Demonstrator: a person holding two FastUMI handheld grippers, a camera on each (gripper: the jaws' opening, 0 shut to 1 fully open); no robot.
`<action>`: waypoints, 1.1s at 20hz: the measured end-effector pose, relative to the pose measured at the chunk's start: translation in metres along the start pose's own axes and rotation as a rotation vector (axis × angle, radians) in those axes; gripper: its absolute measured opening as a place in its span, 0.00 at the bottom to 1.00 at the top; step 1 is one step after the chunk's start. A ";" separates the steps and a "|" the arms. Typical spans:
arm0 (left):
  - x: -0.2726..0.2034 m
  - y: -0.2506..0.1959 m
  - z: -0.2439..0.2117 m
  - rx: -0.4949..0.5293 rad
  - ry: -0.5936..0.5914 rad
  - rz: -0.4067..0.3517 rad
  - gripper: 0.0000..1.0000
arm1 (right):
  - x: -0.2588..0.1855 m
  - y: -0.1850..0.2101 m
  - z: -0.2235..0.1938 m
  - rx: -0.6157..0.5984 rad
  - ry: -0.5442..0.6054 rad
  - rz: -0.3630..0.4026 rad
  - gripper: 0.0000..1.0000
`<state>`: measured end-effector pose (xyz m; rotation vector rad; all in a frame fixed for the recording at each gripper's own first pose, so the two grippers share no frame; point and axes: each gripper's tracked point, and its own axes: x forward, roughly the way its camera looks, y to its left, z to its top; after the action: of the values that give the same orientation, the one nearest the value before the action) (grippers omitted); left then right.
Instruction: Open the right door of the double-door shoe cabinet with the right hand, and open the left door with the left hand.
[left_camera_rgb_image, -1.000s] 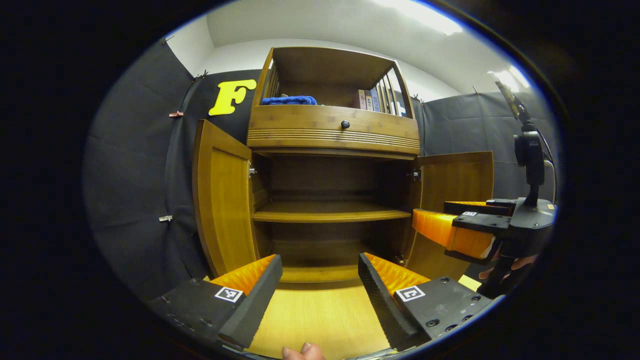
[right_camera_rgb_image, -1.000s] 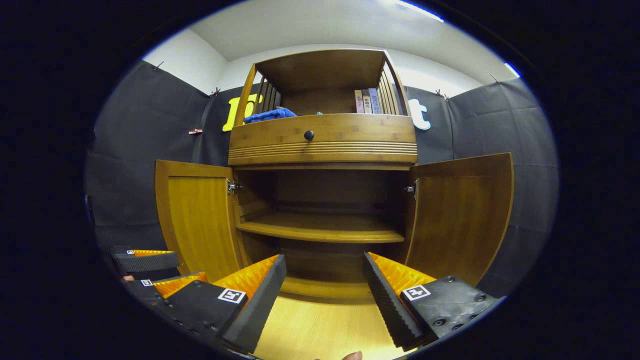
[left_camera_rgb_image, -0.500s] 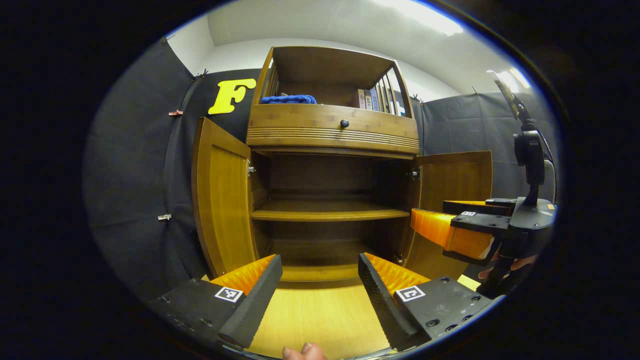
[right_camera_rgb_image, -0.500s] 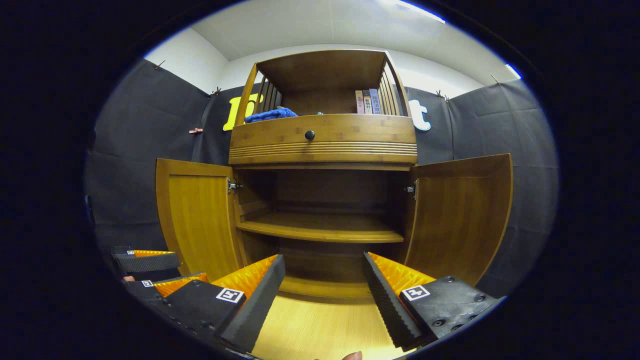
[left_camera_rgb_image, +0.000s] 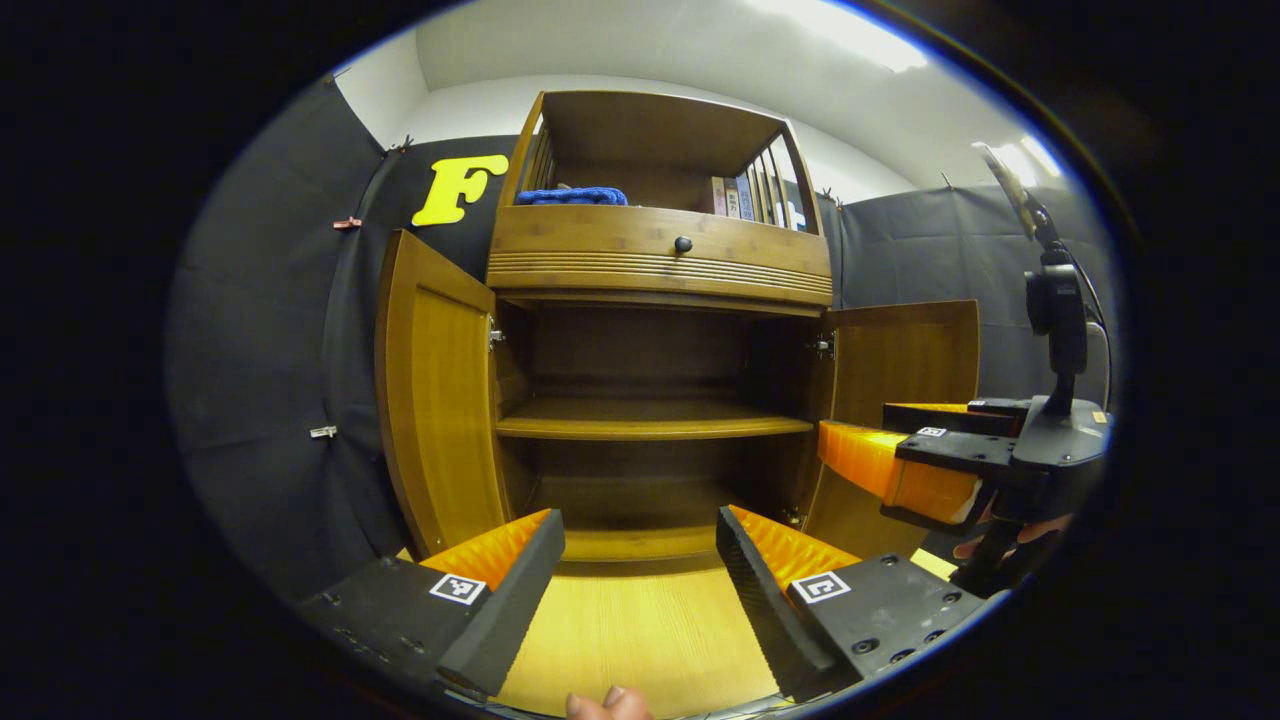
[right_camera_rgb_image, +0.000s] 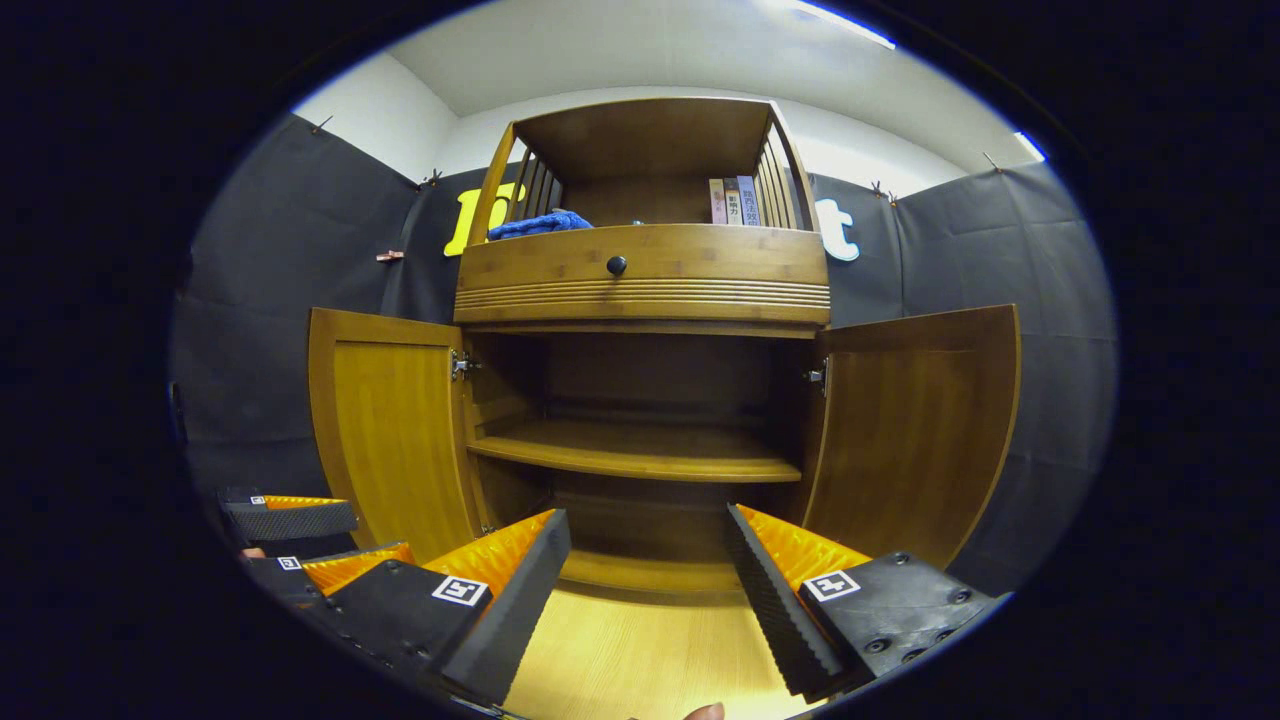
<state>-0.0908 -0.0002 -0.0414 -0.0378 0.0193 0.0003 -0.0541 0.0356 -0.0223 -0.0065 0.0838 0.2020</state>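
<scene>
The wooden shoe cabinet (left_camera_rgb_image: 660, 262) (right_camera_rgb_image: 645, 285) stands ahead with both lower doors swung wide. Its left door (left_camera_rgb_image: 435, 385) (right_camera_rgb_image: 390, 430) and right door (left_camera_rgb_image: 905, 350) (right_camera_rgb_image: 915, 430) hang outward, baring an inner shelf (left_camera_rgb_image: 650, 425) (right_camera_rgb_image: 635, 460) with nothing on it. My left gripper (left_camera_rgb_image: 640, 560) is open, back from the cabinet and touching nothing; it also appears low at the left of the right gripper view (right_camera_rgb_image: 300, 540). My right gripper (right_camera_rgb_image: 648, 565) is open too, holding nothing; the left gripper view has it at the right (left_camera_rgb_image: 900, 450), in front of the right door.
A drawer with a dark knob (left_camera_rgb_image: 683, 244) (right_camera_rgb_image: 617, 265) sits above the doors. The top shelf holds a blue cloth (left_camera_rgb_image: 572, 196) (right_camera_rgb_image: 540, 225) and a few books (left_camera_rgb_image: 733, 197) (right_camera_rgb_image: 733, 201). Light wooden floor (left_camera_rgb_image: 640, 630) lies before the cabinet. A fingertip (left_camera_rgb_image: 605, 703) shows at the bottom.
Both views have tilted or drifted slightly, so the cabinet sits a little higher and more to the left. Doors and grippers stay as they were.
</scene>
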 end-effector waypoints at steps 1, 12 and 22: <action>0.000 0.000 -0.001 -0.001 -0.002 -0.001 0.95 | 0.000 0.000 0.000 -0.001 -0.001 0.000 0.98; 0.002 -0.001 -0.001 -0.002 0.001 -0.010 0.96 | 0.005 0.000 -0.001 0.002 -0.003 -0.006 0.98; 0.002 -0.004 0.000 0.006 0.001 -0.022 0.96 | 0.005 0.002 0.001 -0.004 -0.007 -0.010 0.98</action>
<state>-0.0891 -0.0037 -0.0413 -0.0324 0.0202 -0.0221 -0.0495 0.0387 -0.0218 -0.0098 0.0762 0.1923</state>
